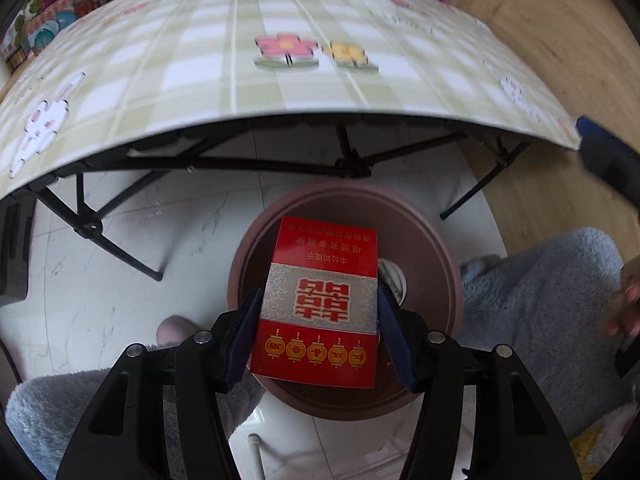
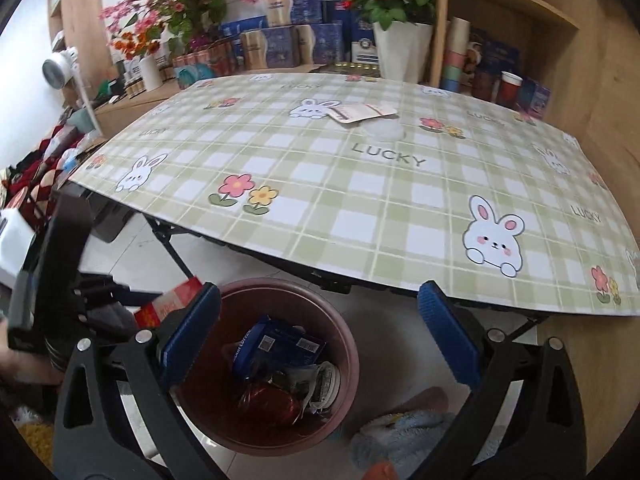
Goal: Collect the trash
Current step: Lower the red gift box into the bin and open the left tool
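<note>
Left gripper [image 1: 318, 336] was clamped on the red cigarette box [image 1: 320, 300], held right over the brown bin [image 1: 432, 240] because that's where you'd drop it. Right gripper [image 2: 320, 336] had its jaws spread wide with nothing between them, poised above the bin beside the table edge. Bin already held a blue packet [image 2: 276, 344] and red foil. Further out, a paper scrap [image 2: 360, 112] lay on the checked table [image 2: 360, 208]; nothing blocked the drop.

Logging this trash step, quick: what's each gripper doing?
Left gripper: shut on the red box, above the bin.
Right gripper: open, empty.
</note>
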Demonstrator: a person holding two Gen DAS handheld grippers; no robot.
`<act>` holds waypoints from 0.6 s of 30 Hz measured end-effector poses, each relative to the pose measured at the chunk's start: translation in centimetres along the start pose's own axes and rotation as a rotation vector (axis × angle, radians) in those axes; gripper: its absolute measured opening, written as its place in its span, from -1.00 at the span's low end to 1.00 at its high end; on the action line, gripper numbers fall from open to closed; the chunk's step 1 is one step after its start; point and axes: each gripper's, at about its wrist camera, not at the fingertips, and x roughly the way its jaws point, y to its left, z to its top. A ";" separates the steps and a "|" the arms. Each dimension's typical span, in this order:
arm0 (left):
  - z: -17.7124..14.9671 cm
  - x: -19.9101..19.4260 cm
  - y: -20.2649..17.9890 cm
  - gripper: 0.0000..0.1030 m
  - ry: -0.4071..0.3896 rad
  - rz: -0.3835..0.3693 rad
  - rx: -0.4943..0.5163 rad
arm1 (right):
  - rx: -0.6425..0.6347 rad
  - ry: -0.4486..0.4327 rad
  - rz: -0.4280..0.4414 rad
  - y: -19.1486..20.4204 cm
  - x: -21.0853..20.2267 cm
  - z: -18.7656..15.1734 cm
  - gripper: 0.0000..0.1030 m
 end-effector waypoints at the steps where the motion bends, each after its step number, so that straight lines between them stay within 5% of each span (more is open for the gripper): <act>1: -0.1 0.3 0.0 0.10 0.010 -0.002 -0.003 | 0.005 -0.003 0.003 -0.2 -0.1 0.0 0.89; 14: -0.2 3.6 0.4 0.13 0.100 0.010 -0.011 | 0.050 -0.024 -0.009 -1.5 -0.7 0.1 0.89; 18: -0.1 2.7 -0.4 0.53 0.063 -0.002 0.020 | 0.051 -0.025 -0.011 -1.5 -0.7 0.1 0.89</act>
